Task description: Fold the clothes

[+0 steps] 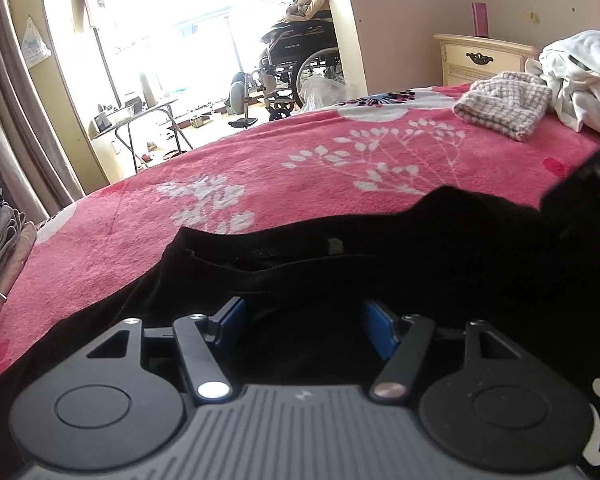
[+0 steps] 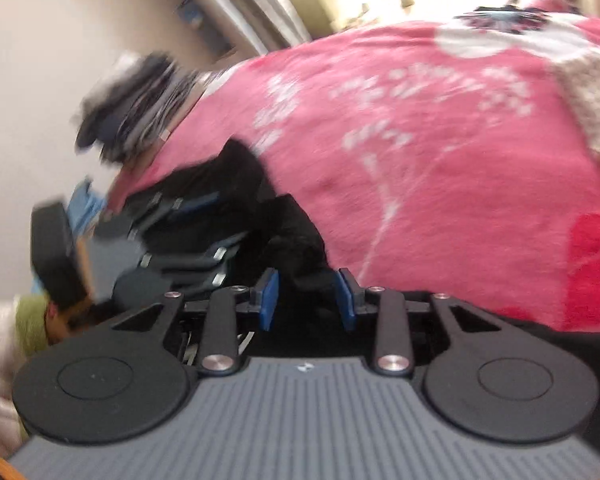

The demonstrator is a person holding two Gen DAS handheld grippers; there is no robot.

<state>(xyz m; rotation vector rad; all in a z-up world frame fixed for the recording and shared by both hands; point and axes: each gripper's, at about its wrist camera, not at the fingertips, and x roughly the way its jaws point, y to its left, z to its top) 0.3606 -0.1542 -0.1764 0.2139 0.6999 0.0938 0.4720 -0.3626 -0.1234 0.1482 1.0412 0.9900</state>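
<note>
A black garment lies spread on the pink flowered bed cover, near its front edge. My left gripper hovers low over it, blue pads wide apart and open, with dark cloth lying between them and below. In the blurred right wrist view, my right gripper is open too. A bunched fold of the black garment sits between its blue pads, and I see no pressing on it. The left gripper shows at the left of that view, over the same garment.
A folded checked cloth and a heap of white clothes lie at the far right of the bed. Folded clothes are stacked at the left edge. Beyond the bed stand a cream nightstand, a wheelchair and a folding table.
</note>
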